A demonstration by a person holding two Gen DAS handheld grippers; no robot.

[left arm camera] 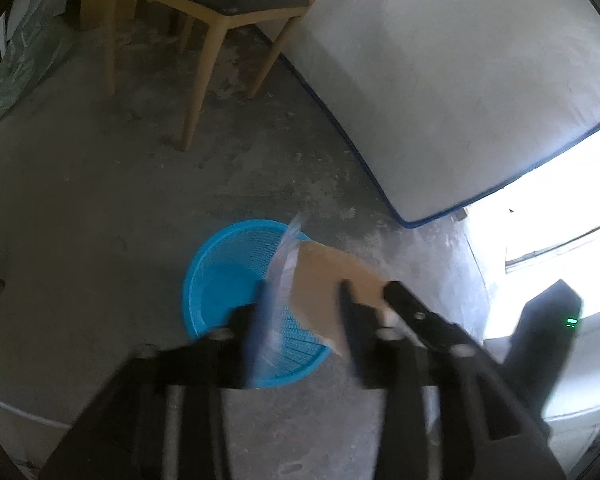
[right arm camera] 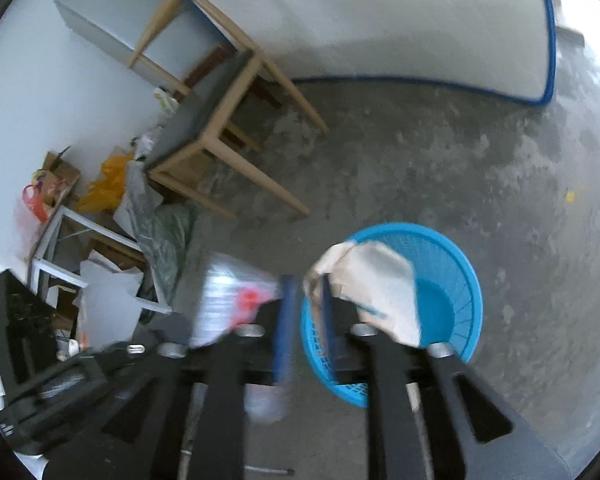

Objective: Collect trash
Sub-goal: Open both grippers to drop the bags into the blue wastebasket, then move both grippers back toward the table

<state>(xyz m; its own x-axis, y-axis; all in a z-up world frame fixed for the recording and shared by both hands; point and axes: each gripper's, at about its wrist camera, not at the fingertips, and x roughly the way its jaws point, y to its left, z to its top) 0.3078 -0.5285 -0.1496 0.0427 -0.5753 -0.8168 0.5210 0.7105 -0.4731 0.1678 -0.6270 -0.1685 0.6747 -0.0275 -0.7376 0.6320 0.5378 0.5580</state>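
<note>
1. A blue mesh plastic basket [left arm camera: 224, 280] stands upright on a bare grey concrete floor [left arm camera: 100, 200], seen from above by both wrist cameras.
2. In the left wrist view, the left gripper [left arm camera: 304, 300] hangs over the basket with its jaws partly apart. A clear plastic wrapper [left arm camera: 286, 256] lies against its left finger; whether the pads press on it cannot be told through the blur.
3. Just right of the wrapper, a flat brown piece of cardboard [left arm camera: 328, 276] sits over the basket's right rim, at the tip of the right gripper.
4. In the right wrist view, the right gripper [right arm camera: 306, 300] is above the basket's left rim, jaws partly apart. The pale crumpled piece rests against its right finger; no firm grip is visible.
5. The wrapper, with red print, shows beside the right gripper's left finger, outside the basket.
6. A wooden chair [right arm camera: 220, 120] with a grey seat stands further back, beside a white mattress [left arm camera: 440, 80] edged in blue.
7. A heap of bags and boxes [right arm camera: 112, 208] lies against the wall to the left.
</note>
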